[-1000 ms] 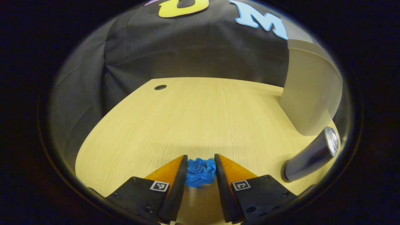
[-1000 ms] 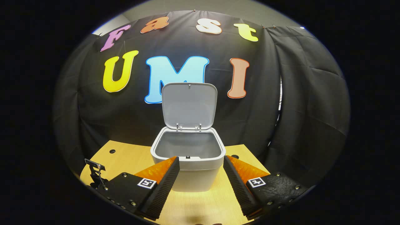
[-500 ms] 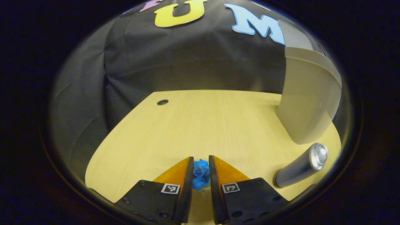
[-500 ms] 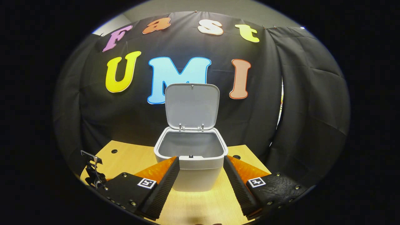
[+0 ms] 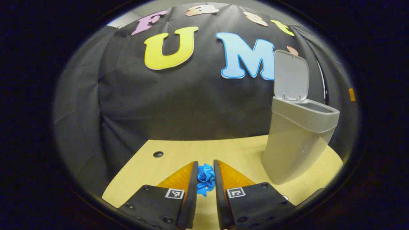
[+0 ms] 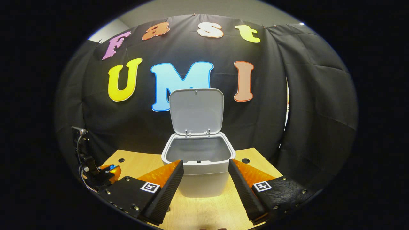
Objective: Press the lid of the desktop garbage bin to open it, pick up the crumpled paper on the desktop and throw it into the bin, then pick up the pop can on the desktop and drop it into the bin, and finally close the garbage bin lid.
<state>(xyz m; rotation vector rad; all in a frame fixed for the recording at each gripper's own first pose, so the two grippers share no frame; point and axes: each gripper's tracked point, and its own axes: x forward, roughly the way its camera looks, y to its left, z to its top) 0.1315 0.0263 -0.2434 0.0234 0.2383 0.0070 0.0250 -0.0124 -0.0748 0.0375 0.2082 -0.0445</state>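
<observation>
Now lifted off the desk [image 5: 243, 150], beside the open-lidded bin [image 5: 297, 140], the left gripper [image 5: 204, 179] is clamped on the crumpled paper [image 5: 205, 178]; the drop comes next. Facing the bin, the right gripper [image 6: 204, 179] waits, jaws parted.

Black tongs [image 5: 205, 179] bodies with screws, square coded tags, second tongs [image 6: 204, 174] ribbed inner faces

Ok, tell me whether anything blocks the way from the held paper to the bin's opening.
Nothing visible does. The left gripper is shut on the crumpled paper, the bin stands off to that view's right with bare desktop between, and its lid is raised, leaving the mouth open.
</observation>
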